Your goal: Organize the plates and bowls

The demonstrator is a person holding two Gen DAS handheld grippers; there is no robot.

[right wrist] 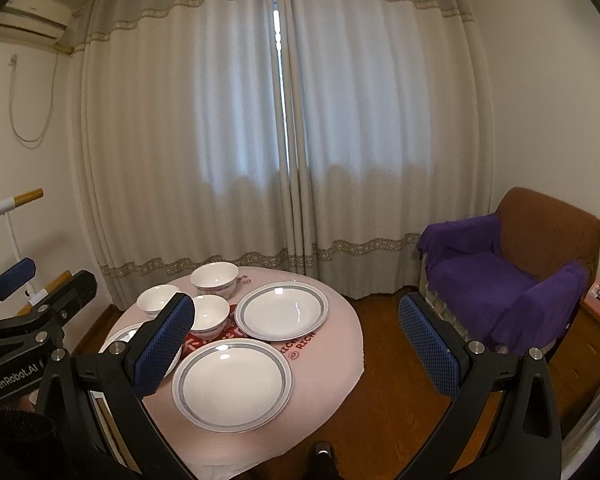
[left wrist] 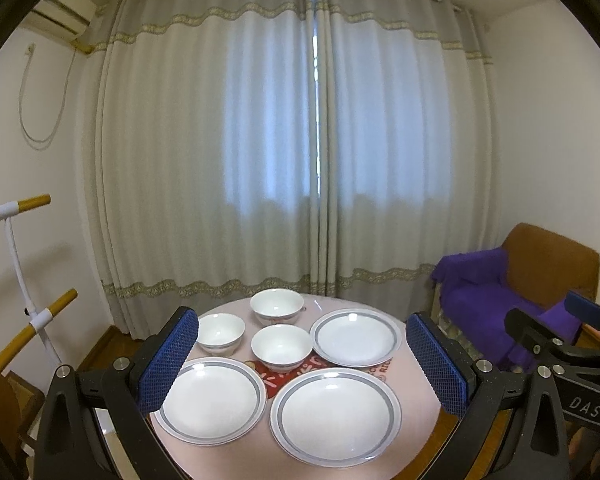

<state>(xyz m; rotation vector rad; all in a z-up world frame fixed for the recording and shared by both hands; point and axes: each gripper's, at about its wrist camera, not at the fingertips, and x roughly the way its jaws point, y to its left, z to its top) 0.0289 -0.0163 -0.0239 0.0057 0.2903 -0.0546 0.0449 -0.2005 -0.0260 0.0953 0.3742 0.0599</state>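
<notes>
Three white plates with grey rims lie on a round pink table (left wrist: 416,384): near left plate (left wrist: 211,399), near right plate (left wrist: 335,414), far right plate (left wrist: 356,337). Three white bowls stand behind them: left bowl (left wrist: 221,333), middle bowl (left wrist: 281,347), far bowl (left wrist: 277,306). My left gripper (left wrist: 302,364) is open and empty, held above the near table edge. My right gripper (right wrist: 296,350) is open and empty, above the table's right side. The right wrist view shows the near plate (right wrist: 232,384), far plate (right wrist: 282,311) and bowls (right wrist: 215,279).
A brown armchair with a purple throw (right wrist: 508,276) stands right of the table. Long curtains (left wrist: 300,160) hang behind it. A wooden rack with white joints (left wrist: 28,312) stands at the left. Wooden floor (right wrist: 396,392) shows right of the table.
</notes>
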